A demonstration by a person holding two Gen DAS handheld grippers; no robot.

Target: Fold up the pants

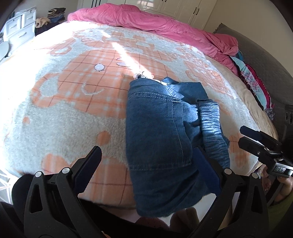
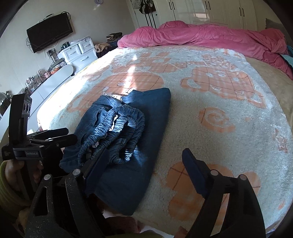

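Left gripper (image 1: 149, 164) low over the near bed edge, jaws spread wide, nothing pinched, folded denim lying between them. Right gripper (image 2: 144, 164) likewise gaping, left finger (image 2: 97, 164) resting over the bundle, right finger over bare blanket; no grip seen. One pair of blue jeans (image 2: 128, 131) folded into a thick rectangle near the front of the bed, ruched elastic waistband (image 2: 117, 126) bunched on top. Underneath, one fleecy cream-and-peach checked blanket (image 2: 219, 113), sun streak across the far middle. Off to the left, one wall-mounted television (image 2: 49, 32), one white drawer unit (image 2: 80, 53), cluttered white counter below. Along the back, one rumpled pink duvet (image 2: 210, 36), white wardrobe doors (image 2: 210, 11) behind. Far right in the left wrist view, colourful folded fabrics (image 1: 254, 82) by the dark headboard (image 1: 260, 60).
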